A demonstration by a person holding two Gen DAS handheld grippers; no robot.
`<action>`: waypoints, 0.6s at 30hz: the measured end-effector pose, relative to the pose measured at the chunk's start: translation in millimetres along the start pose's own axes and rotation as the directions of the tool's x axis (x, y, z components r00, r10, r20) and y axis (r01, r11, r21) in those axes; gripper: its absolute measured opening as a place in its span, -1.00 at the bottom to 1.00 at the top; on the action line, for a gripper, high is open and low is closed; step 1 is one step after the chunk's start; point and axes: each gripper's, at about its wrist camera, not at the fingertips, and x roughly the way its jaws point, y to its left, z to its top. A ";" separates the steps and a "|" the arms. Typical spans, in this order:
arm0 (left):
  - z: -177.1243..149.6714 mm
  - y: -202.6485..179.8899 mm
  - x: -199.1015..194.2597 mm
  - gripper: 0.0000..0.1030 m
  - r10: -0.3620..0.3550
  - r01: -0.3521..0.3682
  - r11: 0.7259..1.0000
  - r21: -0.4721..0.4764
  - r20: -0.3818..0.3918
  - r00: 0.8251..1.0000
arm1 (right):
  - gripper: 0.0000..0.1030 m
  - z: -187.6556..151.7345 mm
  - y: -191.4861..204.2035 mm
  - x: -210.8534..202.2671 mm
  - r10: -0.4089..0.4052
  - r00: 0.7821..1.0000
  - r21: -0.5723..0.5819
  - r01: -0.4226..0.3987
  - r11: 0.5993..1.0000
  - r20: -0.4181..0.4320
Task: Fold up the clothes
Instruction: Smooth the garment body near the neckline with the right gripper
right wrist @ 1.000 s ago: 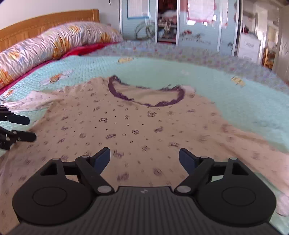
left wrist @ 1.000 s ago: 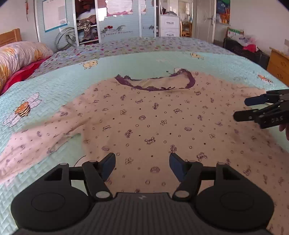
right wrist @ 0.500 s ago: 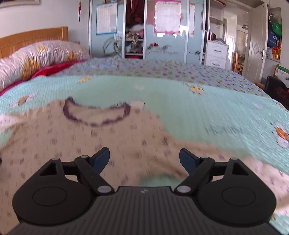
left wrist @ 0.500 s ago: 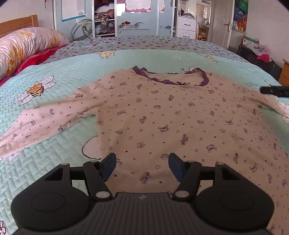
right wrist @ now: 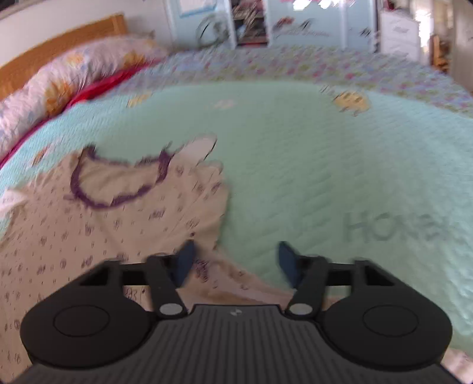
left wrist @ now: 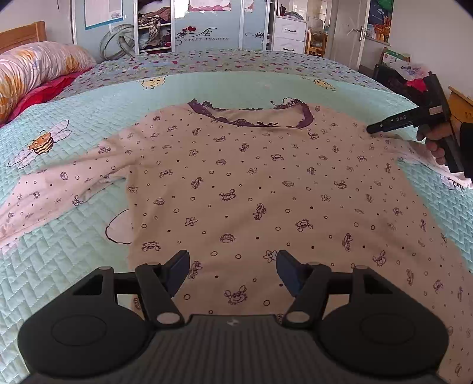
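Observation:
A cream long-sleeved top (left wrist: 251, 183) with small dark prints and a purple lace collar (left wrist: 251, 118) lies flat on the bed, front up. Its left sleeve (left wrist: 59, 183) stretches out to the left. My left gripper (left wrist: 233, 265) hovers open over the lower middle of the top, with nothing between its pads. My right gripper (right wrist: 235, 260) is at the top's right shoulder, where the right sleeve (right wrist: 207, 265) starts. Its jaws are closing with sleeve fabric lying between them, and the pads still stand apart. The left wrist view shows that gripper (left wrist: 371, 130) from the side, held by a hand (left wrist: 434, 144).
A pale green quilted bedspread (left wrist: 251, 85) covers the bed. A flowered pillow (left wrist: 38, 65) and a wooden headboard (right wrist: 59, 41) are at the left. A wardrobe (left wrist: 207, 26) stands behind the bed, and a wooden cabinet (left wrist: 461, 103) at the far right.
My right gripper has swept right across the top to its right shoulder and sleeve, and its jaws have narrowed. The left gripper has shifted slightly and stays open.

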 end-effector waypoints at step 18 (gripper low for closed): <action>-9.6 -10.6 4.9 0.32 0.038 -0.037 0.999 0.023 -0.047 0.998 | -0.41 9.4 8.9 10.2 -0.018 0.998 0.009 0.017 1.000 0.063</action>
